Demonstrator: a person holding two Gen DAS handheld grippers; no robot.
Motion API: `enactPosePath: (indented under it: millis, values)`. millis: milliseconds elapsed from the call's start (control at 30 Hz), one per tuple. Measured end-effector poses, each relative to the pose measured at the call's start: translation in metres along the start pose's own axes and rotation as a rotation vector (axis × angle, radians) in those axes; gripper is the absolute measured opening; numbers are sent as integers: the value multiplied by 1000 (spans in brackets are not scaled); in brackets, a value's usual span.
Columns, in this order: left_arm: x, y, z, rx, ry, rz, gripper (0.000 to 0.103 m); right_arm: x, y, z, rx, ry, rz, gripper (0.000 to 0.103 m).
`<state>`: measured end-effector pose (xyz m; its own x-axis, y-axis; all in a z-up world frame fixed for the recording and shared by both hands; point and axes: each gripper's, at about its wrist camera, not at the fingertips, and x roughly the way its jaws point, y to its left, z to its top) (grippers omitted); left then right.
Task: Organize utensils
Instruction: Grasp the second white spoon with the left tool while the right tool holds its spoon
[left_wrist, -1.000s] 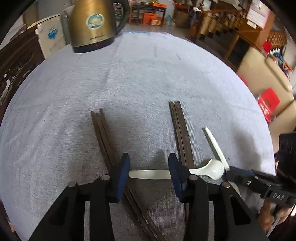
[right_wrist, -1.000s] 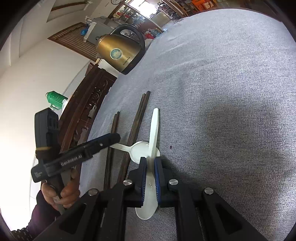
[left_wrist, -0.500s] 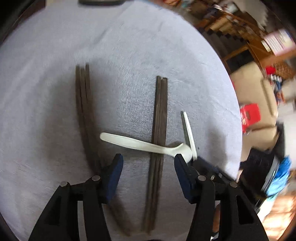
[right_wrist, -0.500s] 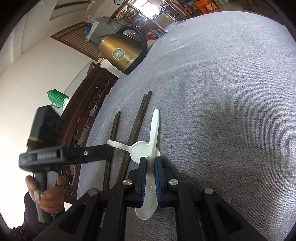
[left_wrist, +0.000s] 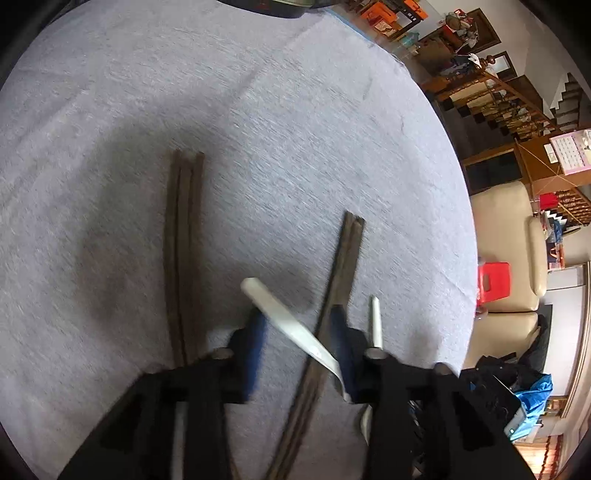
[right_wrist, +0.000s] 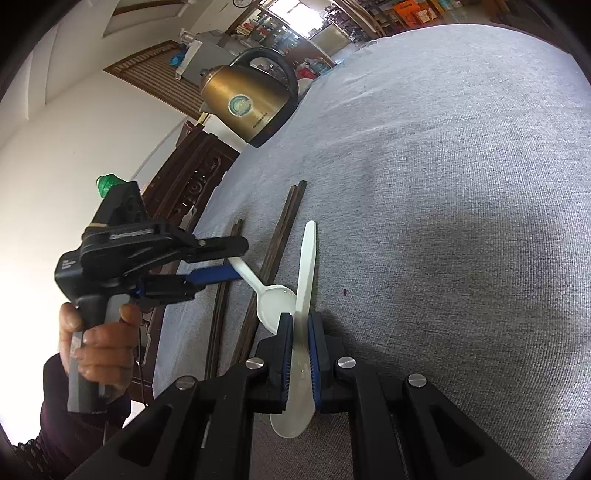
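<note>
Two white spoons and two pairs of dark wooden chopsticks lie on a grey cloth table. My right gripper (right_wrist: 299, 328) is shut on one white spoon (right_wrist: 306, 273), its handle pointing away. The second white spoon (right_wrist: 271, 299) lies across the right chopstick pair (right_wrist: 280, 240), its bowl beside the held spoon. My left gripper (left_wrist: 297, 325) is open, its blue pads either side of that spoon's handle (left_wrist: 284, 317) and the right chopstick pair (left_wrist: 338, 280). The left chopstick pair (left_wrist: 183, 236) lies beside it. The left gripper also shows in the right wrist view (right_wrist: 229, 258).
A brass kettle (right_wrist: 247, 107) stands at the far edge of the table (right_wrist: 443, 184). A carved dark wood cabinet (right_wrist: 184, 184) is beside the table. A beige sofa (left_wrist: 506, 258) and a red stool (left_wrist: 493, 282) are beyond the table's right edge.
My left gripper has moved right and down over the second spoon's handle and the right chopstick pair. The right gripper has held still with its spoon.
</note>
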<state>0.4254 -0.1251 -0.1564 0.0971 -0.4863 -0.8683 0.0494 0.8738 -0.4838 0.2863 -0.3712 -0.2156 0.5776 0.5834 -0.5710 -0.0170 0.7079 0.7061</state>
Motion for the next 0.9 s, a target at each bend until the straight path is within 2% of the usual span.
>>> enactPosePath:
  millis: [67,233,400,500,633,700,733,767,833,900]
  values:
    - [-1,2,4,-5,-8,11,11,0,0,0,-1,0,0,10]
    - [1,-1,9,11,-47,37,2,2,3,1,-7,1,-10,10]
    - [-12,-15,3,71,-93,12,2,-3,16,-2,-47,0,-67,10]
    - [-33,-21,-1,113,-135,-1,2,-10,28,-3,-66,-26,-62,10]
    - [-48,-23,-8,148,-158,18,2,-22,44,-7,-84,-75,-62,10]
    - [-43,-23,-8,159,-153,37,4,-24,50,-13,-95,-101,-83,10]
    - [-41,-22,-8,162,-146,42,12,-24,51,-16,-94,-105,-92,10]
    - [-35,-24,-7,168,-133,49,26,-23,50,-19,-90,-103,-96,10]
    - [-22,-29,-6,165,-115,98,45,-19,47,-26,-73,-86,-103,10]
    - [-11,-32,-6,163,-101,117,45,-18,44,-30,-71,-75,-110,10]
